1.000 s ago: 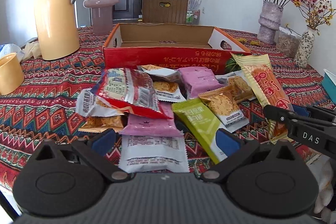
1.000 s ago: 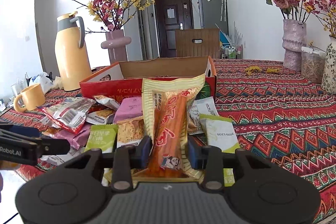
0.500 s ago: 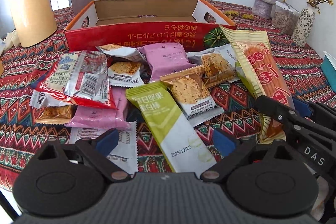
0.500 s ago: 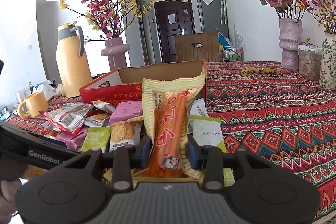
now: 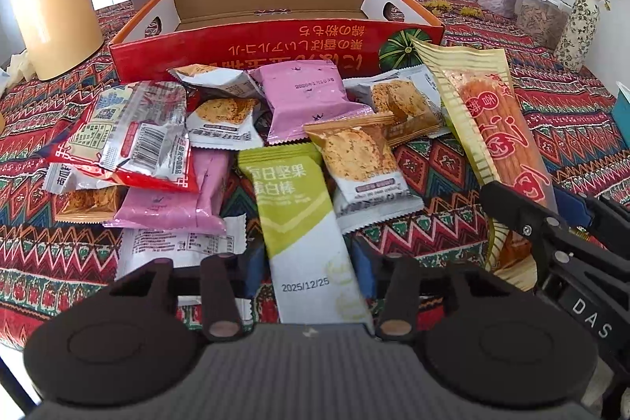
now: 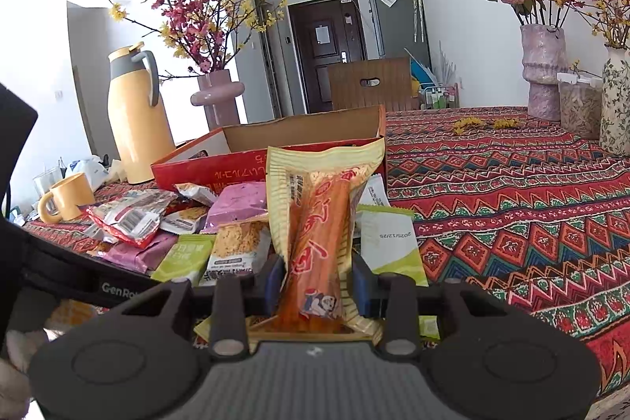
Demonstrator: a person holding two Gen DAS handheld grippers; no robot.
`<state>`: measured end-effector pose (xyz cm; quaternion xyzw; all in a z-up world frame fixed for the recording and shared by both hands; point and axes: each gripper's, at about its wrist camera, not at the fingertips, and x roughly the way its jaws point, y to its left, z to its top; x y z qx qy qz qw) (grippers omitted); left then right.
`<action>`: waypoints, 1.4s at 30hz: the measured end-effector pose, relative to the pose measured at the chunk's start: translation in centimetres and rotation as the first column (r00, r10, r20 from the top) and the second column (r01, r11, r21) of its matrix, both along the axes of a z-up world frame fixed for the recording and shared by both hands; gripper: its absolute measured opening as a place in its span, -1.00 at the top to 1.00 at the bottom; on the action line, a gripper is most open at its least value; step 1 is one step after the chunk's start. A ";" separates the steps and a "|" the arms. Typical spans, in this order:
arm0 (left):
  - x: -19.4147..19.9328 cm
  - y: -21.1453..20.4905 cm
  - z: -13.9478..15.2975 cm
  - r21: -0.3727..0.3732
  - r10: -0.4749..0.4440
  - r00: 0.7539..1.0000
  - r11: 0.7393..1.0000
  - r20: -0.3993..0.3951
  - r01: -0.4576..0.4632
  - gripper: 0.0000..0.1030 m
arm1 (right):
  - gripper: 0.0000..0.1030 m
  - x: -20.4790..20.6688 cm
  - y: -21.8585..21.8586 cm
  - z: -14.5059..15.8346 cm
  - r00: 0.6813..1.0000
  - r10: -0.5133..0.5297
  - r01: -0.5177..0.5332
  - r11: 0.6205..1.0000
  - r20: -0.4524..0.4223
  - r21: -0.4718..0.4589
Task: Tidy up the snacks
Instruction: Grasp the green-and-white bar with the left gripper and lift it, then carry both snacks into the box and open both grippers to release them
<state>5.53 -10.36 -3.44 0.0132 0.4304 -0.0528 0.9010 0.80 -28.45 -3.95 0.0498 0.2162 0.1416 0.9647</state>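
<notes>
Right tool (image 6: 314, 282): I have it clenched on the long orange snack stick (image 6: 315, 243), its blue pads pressing both sides near the packet's lower end; the packet stands tilted up toward the box.
Left tool (image 5: 311, 270): I see its 2 fingers spread on either side of the green nut bar (image 5: 299, 215), and I cannot tell whether they touch the wrapper.
Green nut bar: lies flat on the tabletop (image 5: 551, 128), near end between my left fingers, far end in the snack pile.
Snack pile: pink packet (image 5: 307, 97), biscuit packet (image 5: 358, 156) and red-and-silver packet (image 5: 130, 140) overlap one another just in front of the box.
Cardboard box (image 5: 275, 22): open, red front wall, right behind the pile.
Further out: yellow thermos (image 6: 134, 117) and yellow mug (image 6: 67, 197) left of the box; a purple vase of roses (image 6: 543, 73) well apart at the far right.
</notes>
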 end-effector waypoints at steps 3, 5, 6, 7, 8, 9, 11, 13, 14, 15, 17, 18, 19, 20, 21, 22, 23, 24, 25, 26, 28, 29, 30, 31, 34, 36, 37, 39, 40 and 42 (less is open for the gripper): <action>0.0 0.4 0.1 -0.008 0.014 1.000 1.000 0.004 -0.014 0.23 | 0.30 0.0 0.0 0.0 1.000 0.001 -0.001 1.000 -0.001 -0.001; -0.1 0.7 0.1 -0.007 0.021 1.000 1.000 0.009 -0.021 0.24 | 0.30 0.0 0.1 -0.1 1.000 0.002 -0.002 1.000 -0.004 -0.003; -0.1 0.7 0.2 -0.008 0.023 1.000 1.000 0.011 -0.023 0.24 | 0.30 0.1 0.2 -0.1 1.000 0.003 -0.003 1.000 -0.005 -0.004; -0.3 0.9 0.3 -0.011 0.023 1.000 1.000 0.014 -0.023 0.25 | 0.30 0.1 0.4 -0.1 1.000 0.005 -0.005 1.000 -0.007 -0.005; -0.4 0.9 0.4 -0.013 0.022 1.000 1.000 0.020 -0.022 0.25 | 0.30 0.1 0.4 -0.1 1.000 0.005 -0.005 1.000 -0.009 -0.006; -0.5 1.0 0.6 -0.014 0.020 0.999 1.000 0.029 -0.020 0.25 | 0.30 0.1 0.5 -0.1 1.000 0.005 -0.005 1.000 -0.010 -0.007; -0.8 1.1 0.9 -0.018 0.017 0.999 1.000 0.045 -0.016 0.25 | 0.30 0.1 0.6 0.0 1.000 0.004 -0.005 1.000 -0.009 -0.008; -1.0 1.3 1.3 -0.024 0.016 0.998 1.000 0.061 -0.015 0.25 | 0.30 0.1 0.6 0.1 1.000 0.002 -0.003 1.000 -0.006 -0.008; -1.2 1.4 1.6 -0.028 0.016 0.997 1.000 0.071 -0.014 0.25 | 0.30 0.1 0.6 0.2 1.000 0.001 -0.001 1.000 -0.004 -0.008; -1.4 1.5 1.9 -0.033 0.013 0.997 0.999 0.081 -0.011 0.25 | 0.30 0.1 0.6 0.3 1.000 0.000 0.000 1.000 -0.001 -0.008; -1.7 1.6 2.5 -0.043 0.007 0.995 0.999 0.102 -0.002 0.25 | 0.30 0.1 0.7 0.5 1.000 -0.001 0.001 1.000 0.005 -0.007; -1.8 1.6 2.8 -0.046 0.003 0.994 0.999 0.112 0.002 0.25 | 0.30 0.2 0.7 0.6 1.000 -0.002 0.002 1.000 0.007 -0.008; -1.9 1.7 3.1 -0.048 0.001 0.993 0.999 0.120 0.005 0.25 | 0.30 0.3 0.9 0.8 1.000 -0.001 0.001 1.000 0.009 -0.008; -1.9 1.8 3.4 -0.052 -0.001 0.991 0.999 0.130 0.008 0.25 | 0.30 0.3 1.0 0.9 1.000 0.000 0.000 1.000 0.012 -0.008; -1.9 1.8 3.7 -0.054 -0.001 0.990 0.998 0.138 0.009 0.25 | 0.30 0.4 1.2 1.0 1.000 0.001 -0.001 1.000 0.015 -0.009; -1.8 1.9 3.9 -0.057 0.000 0.989 0.998 0.145 0.009 0.25 | 0.30 0.5 1.3 1.1 1.000 0.001 -0.001 1.000 0.017 -0.011; -1.7 2.0 4.2 -0.061 0.000 0.988 0.998 0.152 0.009 0.25 | 0.30 0.6 1.4 1.3 1.000 0.002 -0.001 1.000 0.021 -0.011; -1.6 2.1 4.4 -0.062 0.000 0.987 0.998 0.159 0.010 0.25 | 0.30 0.8 1.5 1.4 1.000 0.001 -0.001 1.000 0.024 -0.012; -1.5 2.1 4.6 -0.065 0.001 0.986 0.998 0.165 0.010 0.25 | 0.30 0.9 1.6 1.6 1.000 0.001 -0.001 1.000 0.028 -0.012; -1.3 2.3 4.9 -0.070 0.000 0.985 0.997 0.171 0.012 0.25 | 0.30 1.1 1.7 1.8 1.000 0.001 0.000 1.000 0.031 -0.011; -0.9 2.5 5.4 -0.075 0.001 0.983 0.997 0.186 0.014 0.25 | 0.30 1.5 1.8 2.3 0.999 -0.001 0.001 1.000 0.039 -0.010; -0.7 2.7 5.7 -0.077 0.002 0.981 0.997 0.194 0.013 0.25 | 0.30 1.8 1.9 2.5 0.999 -0.001 0.001 1.000 0.042 -0.012; -0.5 2.8 5.9 -0.079 0.003 0.979 0.997 0.201 0.014 0.25 | 0.30 2.1 2.0 2.7 0.999 -0.001 0.002 1.000 0.046 -0.015; -0.2 2.9 6.2 -0.082 0.004 0.978 0.997 0.209 0.014 0.25 | 0.30 2.4 2.1 2.9 0.999 -0.002 0.003 1.000 0.050 -0.018; 0.7 3.1 7.0 -0.088 0.008 0.973 0.996 0.229 0.013 0.25 | 0.30 3.4 2.3 3.6 0.998 -0.003 0.004 1.000 0.060 -0.023; 1.4 3.2 7.6 -0.090 0.008 0.970 0.996 0.244 0.015 0.25 | 0.30 4.1 2.5 4.0 0.998 -0.005 0.006 1.000 0.066 -0.026; 1.7 3.3 7.9 -0.091 0.009 0.968 0.996 0.250 0.014 0.25 | 0.30 4.6 2.6 4.2 0.998 -0.006 0.007 1.000 0.069 -0.027; 2.5 3.4 8.4 -0.094 0.010 0.965 0.995 0.263 0.015 0.25 | 0.30 5.4 2.7 4.6 0.997 -0.009 0.011 1.000 0.074 -0.027; 2.8 3.5 8.6 -0.095 0.011 0.963 0.995 0.269 0.015 0.25 | 0.30 5.9 2.8 4.9 0.997 -0.011 0.013 1.000 0.076 -0.026; 3.6 3.6 9.2 -0.095 0.016 0.959 0.995 0.282 0.012 0.25 | 0.30 6.9 2.9 5.3 0.997 -0.014 0.016 1.000 0.081 -0.026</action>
